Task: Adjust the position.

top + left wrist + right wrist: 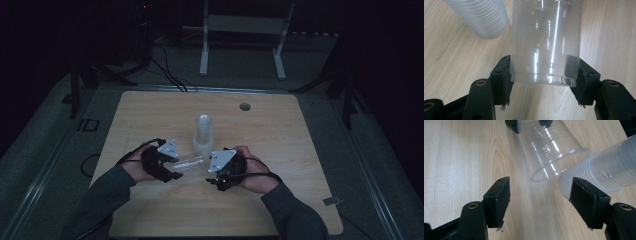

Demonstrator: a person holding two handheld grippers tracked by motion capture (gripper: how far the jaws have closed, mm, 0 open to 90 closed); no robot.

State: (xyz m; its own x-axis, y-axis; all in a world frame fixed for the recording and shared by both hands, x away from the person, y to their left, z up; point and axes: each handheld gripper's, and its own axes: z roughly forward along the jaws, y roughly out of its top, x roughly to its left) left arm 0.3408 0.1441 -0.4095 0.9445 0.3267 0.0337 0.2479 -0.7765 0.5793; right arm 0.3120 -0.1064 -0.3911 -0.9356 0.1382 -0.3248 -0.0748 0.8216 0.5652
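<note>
wood table mid-top: left gripper fingers clamp clear cup; right gripper fingers apart.

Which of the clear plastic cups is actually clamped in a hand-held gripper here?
The single clear cup, gripped near its base by the left hand-held gripper and held sideways. The others sit nested in the stack of cups on the table.

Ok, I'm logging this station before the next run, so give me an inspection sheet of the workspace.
Surface: light wooden table, with a round hole near the far edge.
Job's things: single clear cup held on its side; stack of clear cups standing beside it.
Clutter: nothing seen.
Grippers: left gripper shut on the cup's base; right gripper open, holding nothing, facing the cup's mouth.
Cables: black cable trails from the left gripper; more on the floor.
Surroundings: dark room, white frame behind the table.
</note>
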